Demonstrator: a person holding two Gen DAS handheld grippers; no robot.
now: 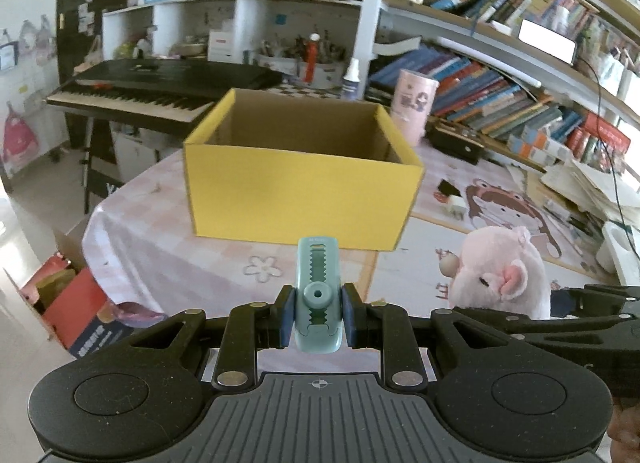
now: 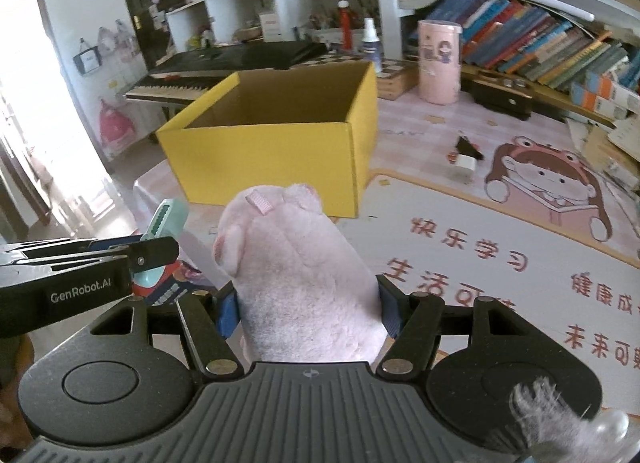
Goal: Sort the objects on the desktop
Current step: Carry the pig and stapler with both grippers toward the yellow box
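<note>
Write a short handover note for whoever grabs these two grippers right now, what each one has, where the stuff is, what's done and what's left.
Left gripper: shut on the teal clip.
Right gripper: shut on the pink plush toy.
Both are held in the air in front of the open yellow box, side by side.
Done: both items picked up. No item shows in the visible part of the box.
Left: drop both in, then probably fetch the small black and white item on the mat.

"GenRobot.AI" on left claw (image 2: pixel 158 247), Chinese characters on mat (image 2: pixel 500 263)
</note>
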